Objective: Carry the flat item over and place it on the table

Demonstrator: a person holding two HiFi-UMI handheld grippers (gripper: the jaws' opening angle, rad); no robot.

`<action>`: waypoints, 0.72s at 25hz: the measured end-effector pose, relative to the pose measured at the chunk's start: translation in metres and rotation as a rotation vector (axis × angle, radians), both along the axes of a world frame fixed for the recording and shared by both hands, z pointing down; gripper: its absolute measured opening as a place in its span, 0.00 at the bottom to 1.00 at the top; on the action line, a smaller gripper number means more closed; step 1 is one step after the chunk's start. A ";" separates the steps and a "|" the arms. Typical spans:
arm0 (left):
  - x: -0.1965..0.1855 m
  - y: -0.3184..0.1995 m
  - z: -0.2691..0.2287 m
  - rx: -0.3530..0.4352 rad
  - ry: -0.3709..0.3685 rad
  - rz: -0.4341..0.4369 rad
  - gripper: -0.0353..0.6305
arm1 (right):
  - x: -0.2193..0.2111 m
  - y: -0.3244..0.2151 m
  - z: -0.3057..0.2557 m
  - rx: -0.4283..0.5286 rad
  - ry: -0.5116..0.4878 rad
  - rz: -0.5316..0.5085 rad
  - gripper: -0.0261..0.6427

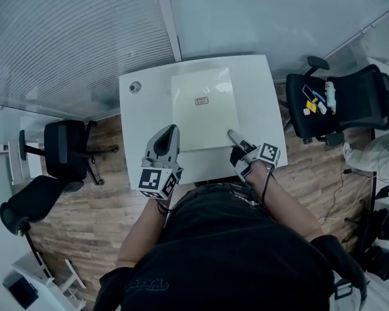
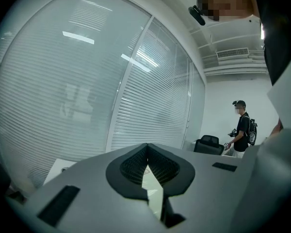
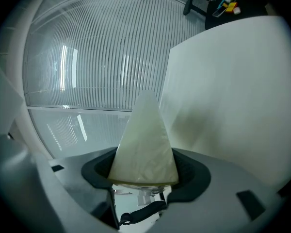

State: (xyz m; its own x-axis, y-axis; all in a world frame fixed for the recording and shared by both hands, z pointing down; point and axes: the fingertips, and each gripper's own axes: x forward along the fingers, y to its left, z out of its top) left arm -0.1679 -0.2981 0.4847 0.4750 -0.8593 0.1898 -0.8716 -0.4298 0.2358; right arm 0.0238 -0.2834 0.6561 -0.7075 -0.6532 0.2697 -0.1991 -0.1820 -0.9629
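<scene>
While clamped at one near corner, flat item (image 1: 204,125): spread over the middle of the desk (image 1: 146,125).
Right tongs (image 1: 232,135): set wide, closed on that corner.
Left tongs (image 1: 173,129): tips brought together at the other near corner.

Illegible red print (image 1: 202,101) on flat item (image 1: 205,125)

Illegible red label (image 1: 202,101) on flat item (image 1: 207,125)

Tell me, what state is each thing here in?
Cream flat pack with red label: lying level over the white table, near edge gripped.
Left gripper: shut on the pack's near-left edge.
Right gripper: shut on the pack's near-right edge.
Black office chair, right: small colourful items on its seat.
</scene>
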 end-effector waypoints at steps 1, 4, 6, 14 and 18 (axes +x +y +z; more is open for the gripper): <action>0.003 -0.002 0.003 -0.006 -0.001 0.005 0.07 | 0.002 0.000 0.003 -0.007 0.006 -0.003 0.47; 0.011 -0.004 0.009 -0.021 -0.005 0.020 0.07 | 0.001 -0.001 0.008 -0.028 -0.010 -0.002 0.47; 0.013 -0.005 0.013 -0.030 -0.008 0.022 0.07 | 0.000 -0.003 0.009 -0.031 -0.023 -0.004 0.47; 0.021 -0.007 0.026 -0.070 0.008 0.015 0.07 | 0.004 -0.003 0.027 -0.073 -0.012 -0.023 0.47; 0.026 -0.008 0.028 -0.078 0.007 0.017 0.07 | 0.006 -0.004 0.036 -0.064 0.005 -0.038 0.47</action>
